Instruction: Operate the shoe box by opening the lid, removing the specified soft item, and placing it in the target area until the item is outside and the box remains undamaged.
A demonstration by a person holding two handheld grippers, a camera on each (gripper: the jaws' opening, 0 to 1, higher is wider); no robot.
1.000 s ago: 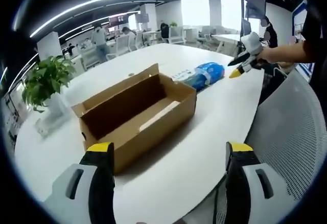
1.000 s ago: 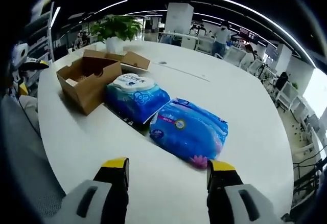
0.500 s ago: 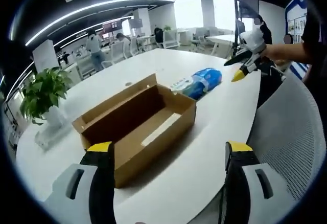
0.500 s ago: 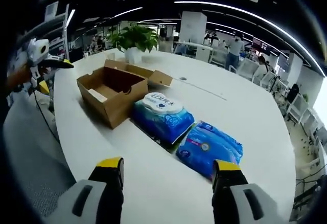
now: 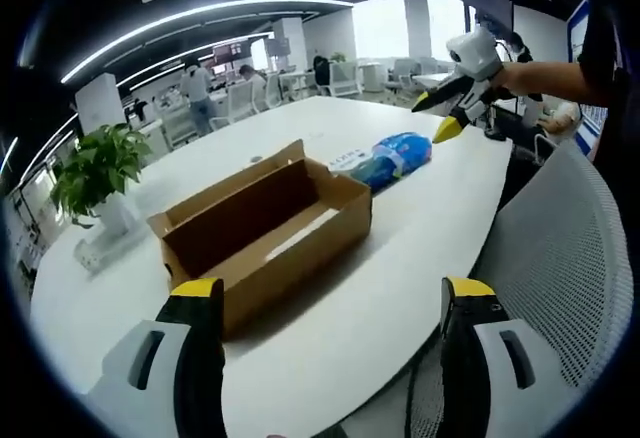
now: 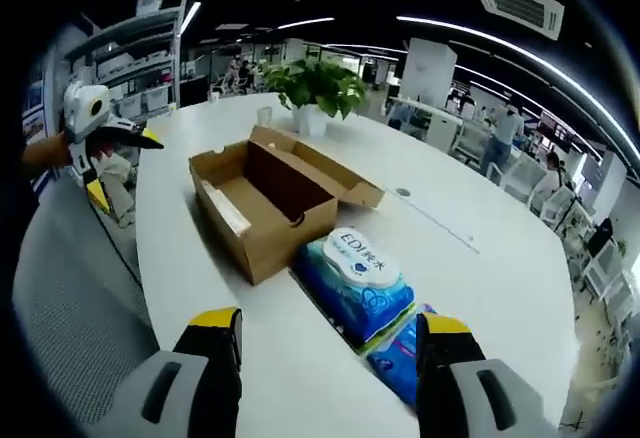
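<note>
Both yellow-tipped tongs, left (image 5: 330, 303) and right (image 6: 325, 333), wide open and holding nothing, above white round surface (image 6: 200, 288) with open brown cardboard box (image 6: 262, 198) beside two blue soft packs (image 6: 355, 283).

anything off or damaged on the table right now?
Nothing stands out. The shoe box sits open and upright on the white table, lid flap folded back, walls looking intact. Two blue soft packs lie flat beside its end. The potted plant stands upright. Both grippers, left and right, are open and holding nothing.
</note>
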